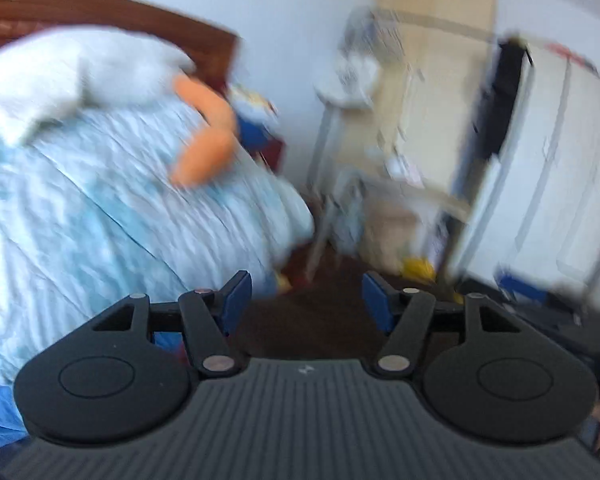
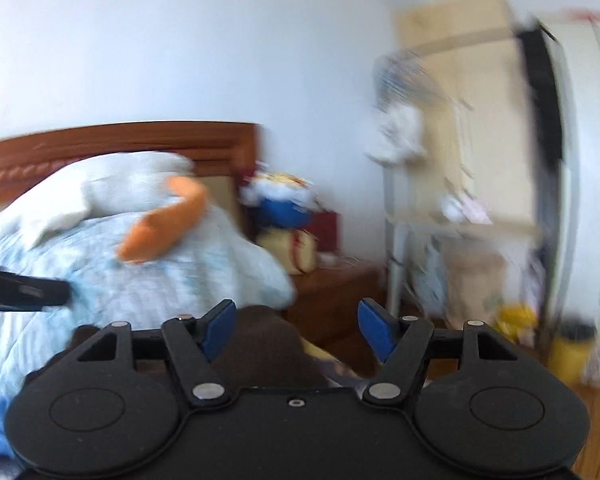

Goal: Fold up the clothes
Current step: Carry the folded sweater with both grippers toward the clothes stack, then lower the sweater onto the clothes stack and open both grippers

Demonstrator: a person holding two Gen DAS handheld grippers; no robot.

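Observation:
Both views are blurred. My left gripper (image 1: 306, 284) stands open with nothing between its blue pads (image 1: 236, 300); behind the gap lies a dark brown surface (image 1: 308, 320), and I cannot tell whether it is cloth or floor. My right gripper (image 2: 296, 308) is also open and holds nothing. A dark brown rounded mass (image 2: 260, 344) sits just under and behind its fingers. No garment is clearly visible in either view. A black part (image 2: 20, 290) pokes in at the left edge of the right wrist view, probably the other gripper.
A bed with a light blue quilt (image 1: 80, 200), a white pillow (image 1: 80, 68) and an orange soft thing (image 1: 204, 132) fills the left. A wooden headboard (image 2: 120, 140), cluttered bedside stand (image 2: 284, 208), shelf (image 2: 460, 228) and white wardrobe (image 1: 560, 160) stand behind and to the right.

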